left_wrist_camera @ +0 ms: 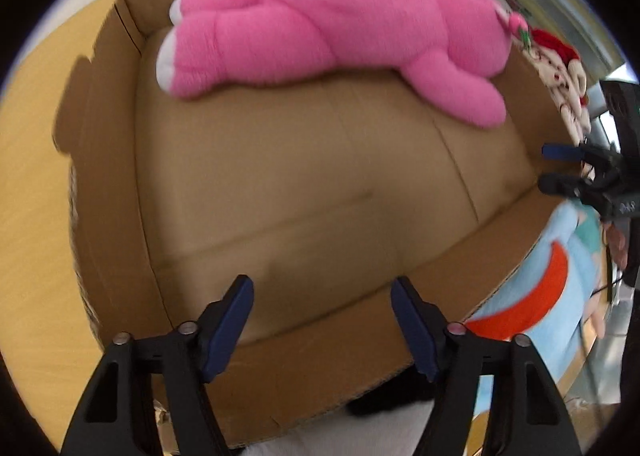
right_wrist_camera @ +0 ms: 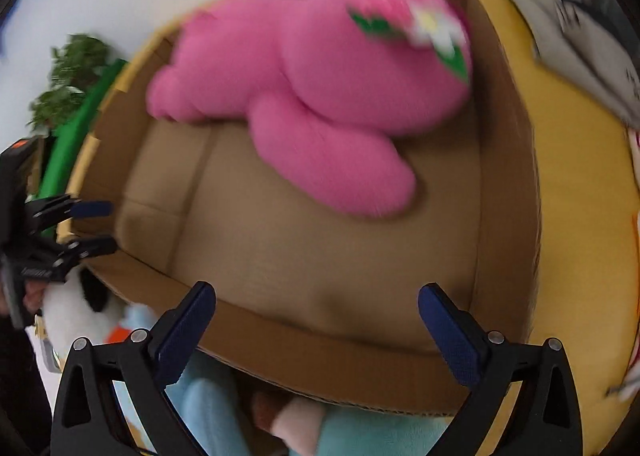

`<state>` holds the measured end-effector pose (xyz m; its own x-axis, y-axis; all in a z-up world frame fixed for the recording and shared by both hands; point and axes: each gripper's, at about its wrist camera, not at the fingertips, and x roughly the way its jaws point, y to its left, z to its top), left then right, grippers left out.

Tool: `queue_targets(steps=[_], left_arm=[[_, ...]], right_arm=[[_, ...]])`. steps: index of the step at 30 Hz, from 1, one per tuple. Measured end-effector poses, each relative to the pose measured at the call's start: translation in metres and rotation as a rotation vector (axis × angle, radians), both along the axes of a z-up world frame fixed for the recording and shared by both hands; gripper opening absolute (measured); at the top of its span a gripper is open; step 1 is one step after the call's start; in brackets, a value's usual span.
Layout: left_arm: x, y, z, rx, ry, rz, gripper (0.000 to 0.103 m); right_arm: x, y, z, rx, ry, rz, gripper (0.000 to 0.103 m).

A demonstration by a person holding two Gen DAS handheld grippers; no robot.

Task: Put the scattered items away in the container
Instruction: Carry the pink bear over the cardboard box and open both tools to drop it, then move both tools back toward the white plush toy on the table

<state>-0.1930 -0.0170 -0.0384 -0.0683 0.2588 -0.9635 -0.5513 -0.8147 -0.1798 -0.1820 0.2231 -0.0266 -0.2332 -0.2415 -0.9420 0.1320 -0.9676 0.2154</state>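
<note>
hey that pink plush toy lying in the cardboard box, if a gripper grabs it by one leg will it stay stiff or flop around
Probably flop: the pink plush toy looks soft and stuffed, its limbs sagging over the cardboard box floor. It likely weighs little for its bulk. The fuzzy fabric should grip well, so slipping seems unlikely, and it should not roll.

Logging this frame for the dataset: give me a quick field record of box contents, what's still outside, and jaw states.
container: open cardboard box on a wooden surface
inside box: pink plush toy, lying along the far wall
rest of box floor: bare
still outside: light blue plush with orange patch; white plush with red print
left gripper: jaws open, holding nothing, near box rim
right gripper: jaws open, holding nothing, near box rim
image quality: motion blur
</note>
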Motion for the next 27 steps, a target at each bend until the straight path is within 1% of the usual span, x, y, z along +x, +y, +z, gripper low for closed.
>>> queue_targets(steps=[1, 2, 5, 7, 9, 11, 13, 15, 17, 19, 20, 22, 23, 24, 25, 27], left_arm=[[0.003, -0.002, 0.000, 0.006, -0.005, 0.009, 0.067], [0.006, -0.004, -0.001, 0.011, -0.011, 0.018, 0.066], [0.018, -0.009, -0.003, 0.032, -0.035, 0.027, 0.066], [0.024, -0.012, -0.003, 0.046, -0.042, 0.029, 0.066], [0.031, -0.014, -0.001, 0.050, -0.032, 0.033, 0.066], [0.036, -0.015, 0.003, 0.040, 0.006, 0.037, 0.066], [0.043, -0.015, 0.011, 0.024, 0.072, 0.036, 0.066], [0.054, -0.017, 0.028, 0.024, 0.156, 0.037, 0.066], [0.067, -0.023, 0.056, 0.077, 0.255, 0.043, 0.066], [0.080, -0.032, 0.087, 0.154, 0.360, 0.072, 0.068], [0.091, -0.037, 0.107, 0.199, 0.427, 0.103, 0.068], [0.111, -0.045, 0.135, 0.263, 0.536, 0.170, 0.075], [0.123, -0.048, 0.148, 0.292, 0.590, 0.206, 0.080], [0.136, -0.050, 0.161, 0.318, 0.647, 0.240, 0.080], [0.147, -0.050, 0.170, 0.329, 0.694, 0.261, 0.080], [0.173, -0.048, 0.185, 0.326, 0.798, 0.291, 0.082]], right_arm=[[0.003, -0.004, -0.002, 0.053, 0.013, 0.016, 0.103], [0.008, -0.007, -0.004, 0.079, 0.006, 0.028, 0.103], [0.020, -0.010, -0.007, 0.091, -0.018, 0.012, 0.103], [0.028, -0.011, -0.008, 0.091, -0.016, 0.022, 0.103], [0.034, -0.011, -0.008, 0.089, -0.003, 0.028, 0.103], [0.042, -0.011, -0.008, 0.087, 0.014, 0.023, 0.103], [0.046, -0.012, -0.006, 0.088, 0.038, 0.008, 0.103], [0.050, -0.010, 0.003, 0.102, 0.096, -0.012, 0.103], [0.058, -0.010, 0.028, 0.111, 0.197, -0.029, 0.103], [0.073, -0.015, 0.064, 0.102, 0.313, -0.048, 0.103], [0.083, -0.019, 0.081, 0.097, 0.367, -0.053, 0.103], [0.104, -0.032, 0.114, 0.090, 0.473, -0.050, 0.103], [0.116, -0.038, 0.127, 0.091, 0.518, -0.042, 0.103], [0.128, -0.045, 0.138, 0.094, 0.558, -0.032, 0.103], [0.139, -0.052, 0.148, 0.102, 0.597, -0.021, 0.103], [0.162, -0.062, 0.162, 0.129, 0.663, -0.016, 0.103]])
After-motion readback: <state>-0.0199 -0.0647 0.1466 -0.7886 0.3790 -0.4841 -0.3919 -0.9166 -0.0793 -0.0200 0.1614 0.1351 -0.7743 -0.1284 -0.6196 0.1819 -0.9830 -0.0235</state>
